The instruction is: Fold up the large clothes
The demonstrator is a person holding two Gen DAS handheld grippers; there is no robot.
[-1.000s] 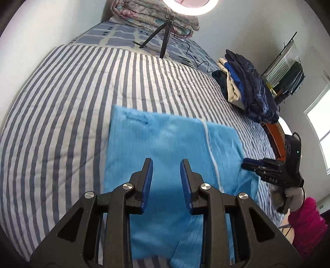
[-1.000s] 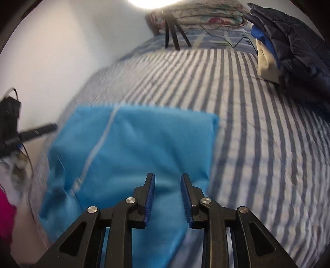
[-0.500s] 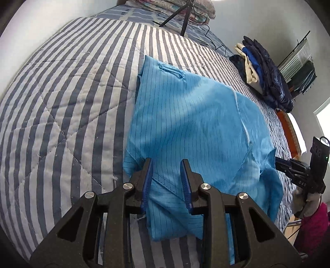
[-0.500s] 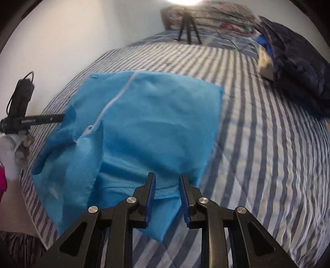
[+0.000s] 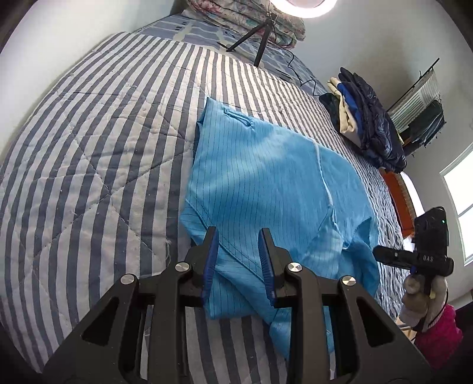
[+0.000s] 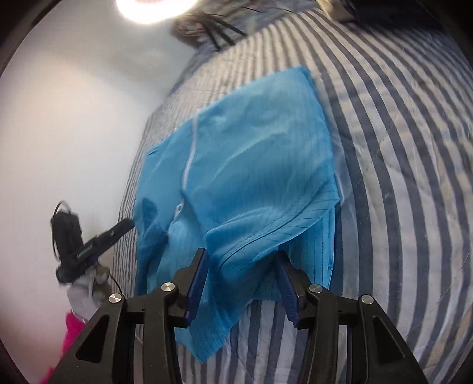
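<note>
A bright blue pinstriped garment with a pale zip line lies partly folded on the striped quilt. Its near hem is rumpled in loose layers. My left gripper hovers over that near edge, its jaws a narrow gap apart, with the cloth below them and not pinched. My right gripper is over the hem at the garment's other near corner. Its jaws are opening, with a raised fold of cloth between the pads and not pressed. Each gripper also shows in the other view, the right gripper in a gloved hand and the left gripper.
A stack of folded clothes topped by a dark navy jacket sits at the bed's far right. A ring light on a tripod and a folded quilt stand at the head. A pink garment is off the bed's right edge.
Both grippers have come in over the garment's near hem, which now lies rumpled in layers. The right gripper has rolled and its jaws have spread wider. The left jaws keep the same gap.
</note>
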